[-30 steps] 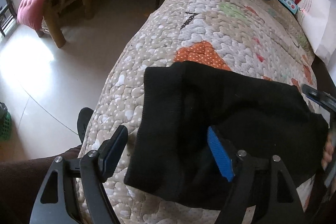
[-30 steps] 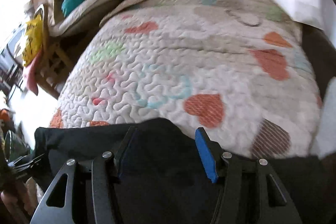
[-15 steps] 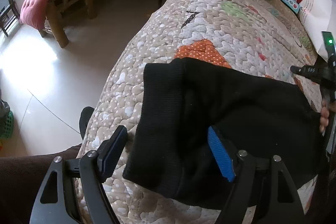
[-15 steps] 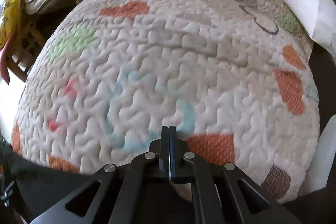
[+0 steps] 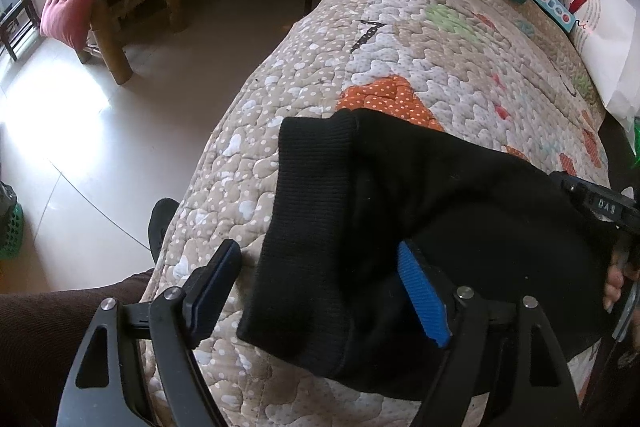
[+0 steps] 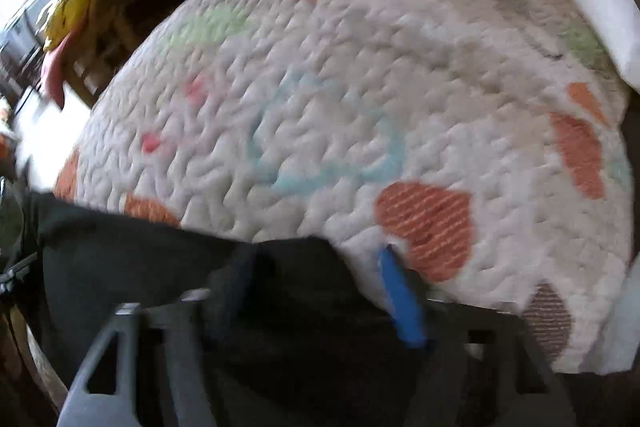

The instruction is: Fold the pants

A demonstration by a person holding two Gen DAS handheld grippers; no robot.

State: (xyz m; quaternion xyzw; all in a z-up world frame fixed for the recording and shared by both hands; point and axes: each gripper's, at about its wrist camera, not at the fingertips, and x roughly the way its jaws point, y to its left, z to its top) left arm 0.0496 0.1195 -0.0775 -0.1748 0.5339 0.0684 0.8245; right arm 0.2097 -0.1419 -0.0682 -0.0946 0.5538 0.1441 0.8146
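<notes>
Black knit pants [image 5: 420, 227] on quilt [image 5: 420, 59]: soft, limp, light, bunching easily. Best hold: ribbed cuff edge or fold corner. Left gripper [image 5: 320, 287] wide, straddling cuff. Right gripper [image 6: 316, 283] wide, blurred, over pants.

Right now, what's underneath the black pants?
The black pants lie on a quilted patchwork blanket. An orange polka-dot patch shows partly at their far edge; the rest of it, and whatever lies beneath the folded layers, is hidden by the fabric.

Right gripper [image 6: 320, 291] jaws spread over black pants [image 6: 160, 259], quilt [image 6: 360, 87] beyond.
</notes>
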